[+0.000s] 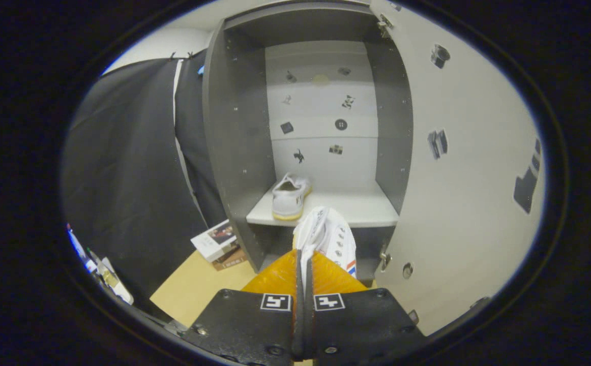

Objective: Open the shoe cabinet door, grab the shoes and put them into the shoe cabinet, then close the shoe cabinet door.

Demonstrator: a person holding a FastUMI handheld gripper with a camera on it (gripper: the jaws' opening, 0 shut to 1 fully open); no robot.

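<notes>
My gripper (304,256) is shut on a white shoe (328,236), its orange fingers (275,277) pinching the shoe's edge so the shoe hangs just ahead of them. The shoe cabinet (234,127) stands straight ahead, grey inside with a white shelf (361,211). A second white shoe (289,195) with a yellowish sole sits on the left part of that shelf, heel toward me. The cabinet door (458,168) is swung wide open to the right. The held shoe hangs in front of the shelf's front edge, slightly below it.
A small box and a brown item (219,244) lie on the tan floor (194,290) at the cabinet's lower left. Black cloth (133,178) hangs to the left. Stickers dot the cabinet's back panel and the door.
</notes>
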